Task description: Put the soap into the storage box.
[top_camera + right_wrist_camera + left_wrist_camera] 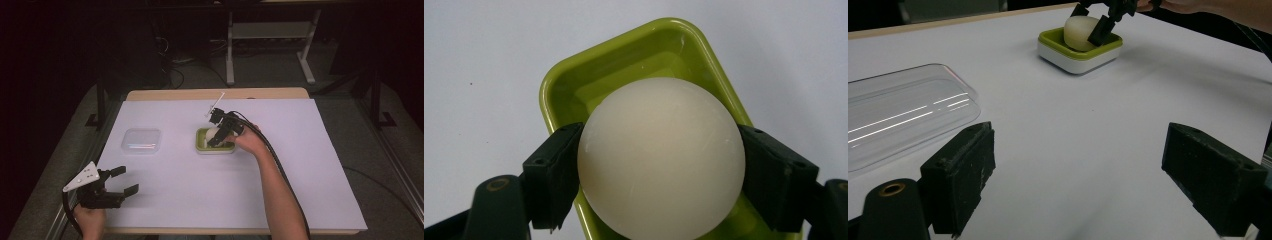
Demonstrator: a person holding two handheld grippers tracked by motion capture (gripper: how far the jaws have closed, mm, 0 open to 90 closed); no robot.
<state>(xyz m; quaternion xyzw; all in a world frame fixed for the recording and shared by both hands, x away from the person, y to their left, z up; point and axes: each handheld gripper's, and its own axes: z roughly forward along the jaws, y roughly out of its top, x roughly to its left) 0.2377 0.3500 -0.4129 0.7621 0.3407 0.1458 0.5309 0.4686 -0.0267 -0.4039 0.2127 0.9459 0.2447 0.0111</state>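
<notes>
The right gripper (218,134) is pinching the soap (661,160), a pale, rounded bar, with one black jaw pressed against each of its flanks. The soap sits in or just over the green dish (621,65); whether it rests on the dish floor or is slightly lifted cannot be told. The dish stands near the middle of the table (300,175), a little toward the far edge.

The relation that matters is between soap and dish. In the right gripper view the dish's long axis runs away from the camera, tilted a little to the left, and the jaws span the soap across that axis, so the bar lies centred between the dish's long walls. Any lift or release would best go straight up or down along the gripper's own line, since a sideways drift would likely push the soap against a wall.

The left gripper (112,187) hovers near the table's near-left corner, its jaws spread wide and holding nothing. The clear lid (142,140) lies flat between it and the dish, toward the left edge, so the left hand is much the nearer to the lid, while the right hand alone is at the dish.
</notes>
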